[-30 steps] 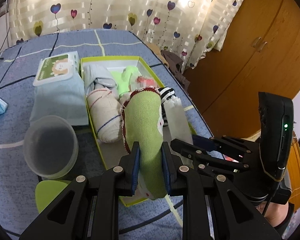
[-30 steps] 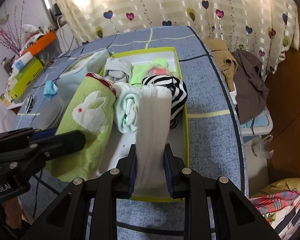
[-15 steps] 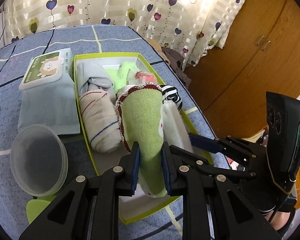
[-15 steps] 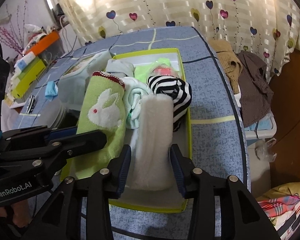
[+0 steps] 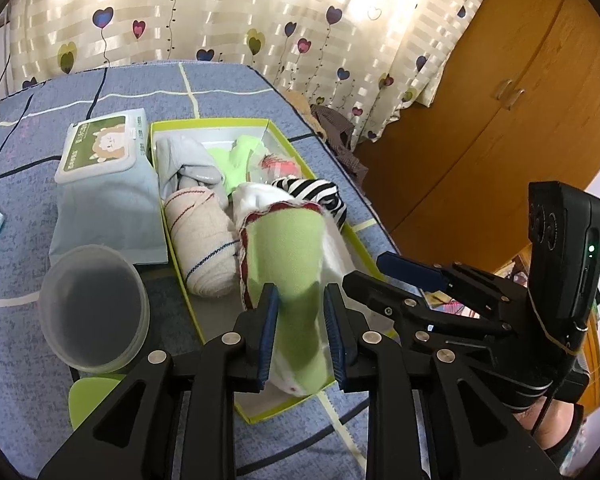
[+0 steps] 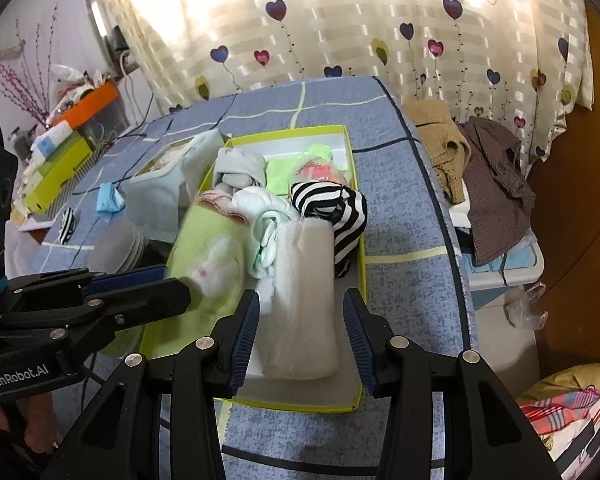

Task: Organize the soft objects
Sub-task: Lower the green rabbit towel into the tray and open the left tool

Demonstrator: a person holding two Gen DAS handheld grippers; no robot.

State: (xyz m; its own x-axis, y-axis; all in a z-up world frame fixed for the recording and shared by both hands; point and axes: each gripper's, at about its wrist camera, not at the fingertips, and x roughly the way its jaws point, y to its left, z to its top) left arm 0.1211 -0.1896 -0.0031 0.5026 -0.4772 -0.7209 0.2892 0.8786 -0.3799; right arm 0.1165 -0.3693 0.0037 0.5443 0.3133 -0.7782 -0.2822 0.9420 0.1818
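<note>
A blue patterned table (image 5: 228, 92) carries a shallow green-edged box (image 6: 352, 148) filled with rolled soft things. Beside the box sit a pack of wipes (image 5: 104, 148) and a clear plastic tub (image 5: 94, 308). Inside the box, a green rabbit cloth (image 5: 288, 264) lies between the pads of the left gripper (image 5: 300, 336), whose jaws are opening; the pads flank the cloth closely, seemingly touching its sides. Just beside it, a white fluffy roll (image 6: 304, 304) rests on the box floor between the fingers of the right gripper (image 6: 300, 340), which stand wide with clear gaps on both sides. A striped roll (image 6: 332, 208) lies behind the white one
</note>
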